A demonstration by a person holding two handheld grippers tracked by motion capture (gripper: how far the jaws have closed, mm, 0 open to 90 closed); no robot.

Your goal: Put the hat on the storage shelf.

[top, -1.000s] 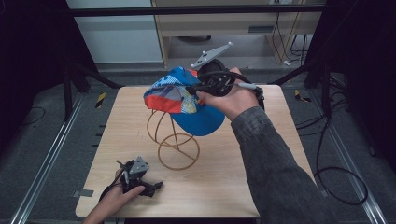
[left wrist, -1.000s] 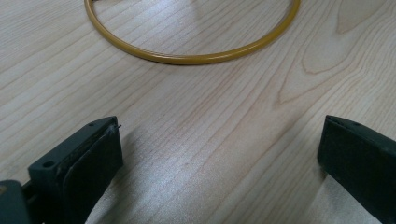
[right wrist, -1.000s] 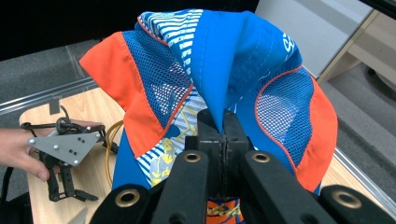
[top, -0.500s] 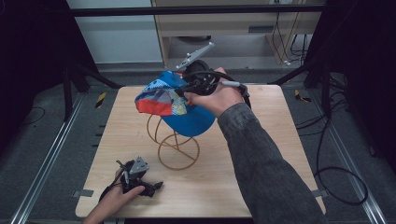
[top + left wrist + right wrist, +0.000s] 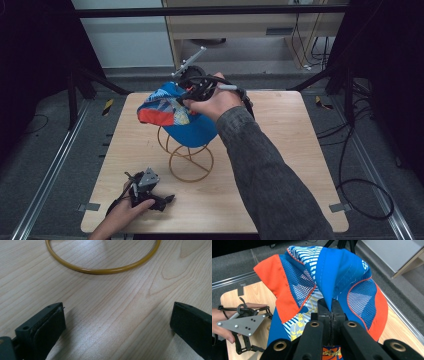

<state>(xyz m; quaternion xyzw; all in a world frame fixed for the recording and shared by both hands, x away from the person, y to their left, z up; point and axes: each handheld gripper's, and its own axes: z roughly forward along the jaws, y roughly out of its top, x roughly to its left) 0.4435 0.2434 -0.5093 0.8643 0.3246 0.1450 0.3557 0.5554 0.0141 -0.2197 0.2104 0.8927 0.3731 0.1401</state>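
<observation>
Wooden table (image 5: 280, 165) from the high view: a blue-and-orange cap (image 5: 177, 115) sits over the gold wire stand (image 5: 187, 157), the right gripper (image 5: 192, 92) at its crown; left gripper (image 5: 145, 192) rests near the stand's base. Left gripper view — jaws wide apart, stand's ring (image 5: 102, 270) ahead; right gripper view — jaws pinched on cap fabric (image 5: 332, 277).

The cap (image 5: 180, 117) hides the wire stand's (image 5: 190, 160) top — its ring (image 5: 105, 263) is cut off.

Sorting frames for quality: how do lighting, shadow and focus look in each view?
High view: dim, dark surround, soft; table evenly lit. Left gripper view: bright, sharp wood grain, soft shadows beside the open left gripper. Right gripper view: cap clear and colourful, right gripper close and slightly blurred.
</observation>
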